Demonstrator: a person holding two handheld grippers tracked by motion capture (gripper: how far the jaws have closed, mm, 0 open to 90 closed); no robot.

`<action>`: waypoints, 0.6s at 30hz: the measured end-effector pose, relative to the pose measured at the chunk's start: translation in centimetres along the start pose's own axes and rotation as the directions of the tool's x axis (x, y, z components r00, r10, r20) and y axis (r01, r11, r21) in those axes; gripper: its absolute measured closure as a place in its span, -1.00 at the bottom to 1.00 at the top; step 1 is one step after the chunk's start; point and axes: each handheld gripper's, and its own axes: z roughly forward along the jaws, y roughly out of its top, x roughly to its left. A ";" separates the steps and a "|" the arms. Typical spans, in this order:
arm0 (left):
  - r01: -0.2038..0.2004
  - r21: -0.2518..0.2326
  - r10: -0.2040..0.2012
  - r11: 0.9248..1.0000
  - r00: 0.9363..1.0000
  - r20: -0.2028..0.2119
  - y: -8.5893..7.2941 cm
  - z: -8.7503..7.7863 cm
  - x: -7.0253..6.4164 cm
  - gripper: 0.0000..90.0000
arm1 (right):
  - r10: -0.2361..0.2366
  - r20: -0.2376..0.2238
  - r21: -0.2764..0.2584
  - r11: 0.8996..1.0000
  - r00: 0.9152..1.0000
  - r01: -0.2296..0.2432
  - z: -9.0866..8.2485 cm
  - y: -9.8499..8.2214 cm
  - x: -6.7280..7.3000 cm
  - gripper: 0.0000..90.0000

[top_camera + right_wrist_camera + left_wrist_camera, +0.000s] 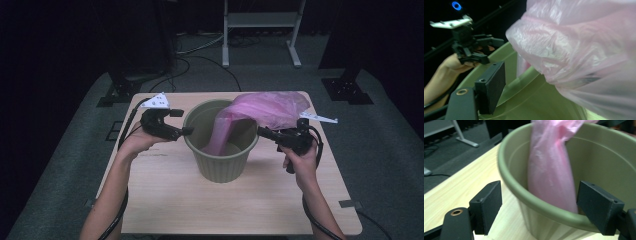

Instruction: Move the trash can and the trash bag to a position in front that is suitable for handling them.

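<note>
An olive green bucket [220, 167] stands upright in the middle of the wooden table [225, 210]. A pink plastic bag [270, 107] hangs partly down inside it and bulges out over the far right rim. My left gripper [187, 131] is at the bucket's left rim. In the left gripper view its jaws [539, 195] stand wide apart and open, with the bucket rim [506, 170] and the bag [549, 170] between them, untouched. My right gripper [261, 131] reaches in from the right under the bag. One jaw pad [496, 85] stands clear of the bag [579, 50]; the bag hides the other.
The table's near half is bare wood. Behind the table, on grey carpet, stand a white frame [260, 20] and two black stand bases [117, 92] [347, 87], with cables on the floor. The left hand and its gripper [491, 50] appear across the bucket [531, 100] in the right gripper view.
</note>
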 end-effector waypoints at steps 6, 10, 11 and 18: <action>0.003 -0.005 -0.003 1.000 0.999 0.033 -0.1 -0.1 -0.5 -0.53 | -0.040 -0.005 0.033 0.999 0.999 0.040 1.0 -0.1 0.7 -0.44; 0.025 -0.010 -0.024 1.000 0.998 0.052 -0.3 -0.6 -0.8 -0.52 | -0.086 -0.015 0.065 0.994 0.996 0.086 1.4 -0.1 1.7 -0.38; 0.032 -0.012 -0.031 0.999 0.998 0.058 -0.3 -0.8 -0.9 -0.52 | -0.098 -0.018 0.072 0.992 0.995 0.099 1.5 -0.2 1.9 -0.38; 0.039 -0.012 -0.039 0.999 0.999 -0.006 -0.3 -1.4 -0.7 -0.58 | -0.107 0.051 0.072 0.992 0.993 0.103 1.5 0.1 2.3 -0.34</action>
